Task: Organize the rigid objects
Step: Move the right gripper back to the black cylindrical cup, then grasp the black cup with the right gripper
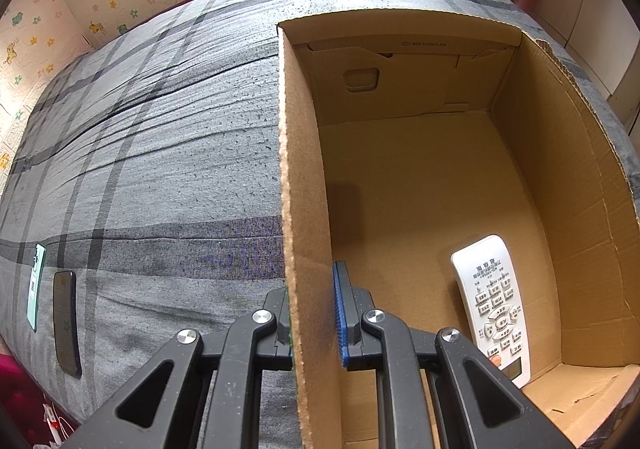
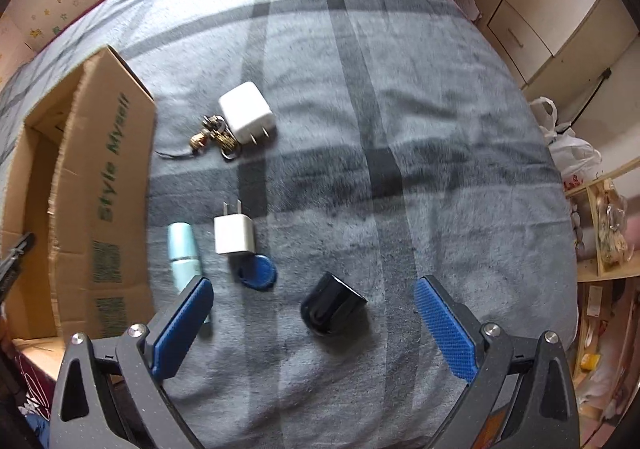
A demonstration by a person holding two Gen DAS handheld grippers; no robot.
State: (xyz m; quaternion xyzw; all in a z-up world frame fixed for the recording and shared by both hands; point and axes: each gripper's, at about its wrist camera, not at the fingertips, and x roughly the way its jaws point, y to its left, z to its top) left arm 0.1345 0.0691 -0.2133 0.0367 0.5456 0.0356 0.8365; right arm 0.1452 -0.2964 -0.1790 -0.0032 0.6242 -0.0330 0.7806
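My left gripper (image 1: 311, 313) is shut on the left wall of the open cardboard box (image 1: 292, 177), one pad on each side of the cardboard. Inside the box lies a white remote control (image 1: 494, 305). My right gripper (image 2: 314, 313) hangs open over the grey checked bedspread (image 2: 380, 89), its blue pads (image 2: 444, 325) wide apart. A small black object (image 2: 332, 309) lies between them, untouched. Beyond it lie a blue round tag (image 2: 259, 272), a small white charger (image 2: 234, 235), a pale blue tube (image 2: 185, 249), a larger white charger (image 2: 247, 112) and a bunch of keys (image 2: 214, 137). The box (image 2: 104, 185) stands at the left.
Two phones, one mint (image 1: 36, 285) and one black (image 1: 66, 323), lie on the bedspread left of the box. White cabinets (image 2: 552, 9), a plastic bag (image 2: 568, 145) and wooden shelves (image 2: 604, 233) stand past the bed's right edge. A patterned wall (image 1: 60, 29) runs behind the bed.
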